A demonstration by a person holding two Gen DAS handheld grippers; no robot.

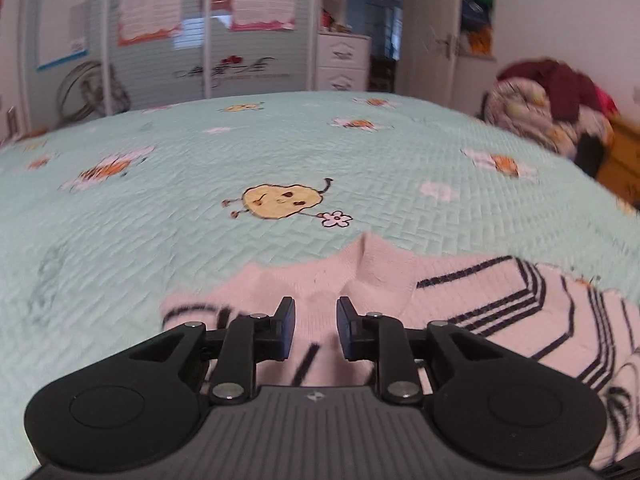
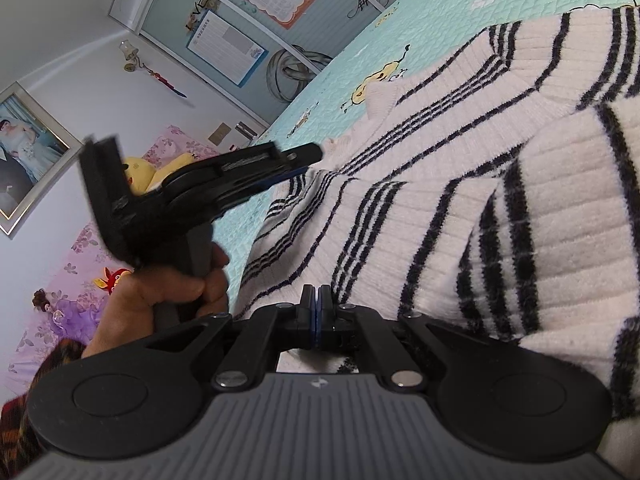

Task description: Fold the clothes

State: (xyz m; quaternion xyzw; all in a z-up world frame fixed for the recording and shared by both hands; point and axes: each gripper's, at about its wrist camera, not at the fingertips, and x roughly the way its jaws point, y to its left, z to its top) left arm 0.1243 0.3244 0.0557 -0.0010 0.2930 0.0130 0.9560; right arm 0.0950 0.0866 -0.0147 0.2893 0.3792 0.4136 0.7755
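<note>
The pink sweater with black stripes (image 1: 460,300) lies spread on the mint green bedcover (image 1: 200,200), with some layers of it already lapped over one another; whether this is a fold in progress or only how the cloth fell, I cannot tell. The left gripper (image 1: 316,330) is low over the near edge of the sweater, its fingers spread apart with only pink knit visible in the gap, so it grasps nothing. The cloth reaches forward from it and mostly away to its right, ending in a small peak (image 1: 366,246) straight ahead. In the right wrist view the right gripper (image 2: 316,316) has its pads pressed together at the hem of the sweater (image 2: 440,200); a thin fold may be pinched between them, but this is hidden. From there the stripes run diagonally away toward the left gripper (image 2: 308,162), held by a hand (image 2: 168,292). So both grippers are at the sweater's edge.
</note>
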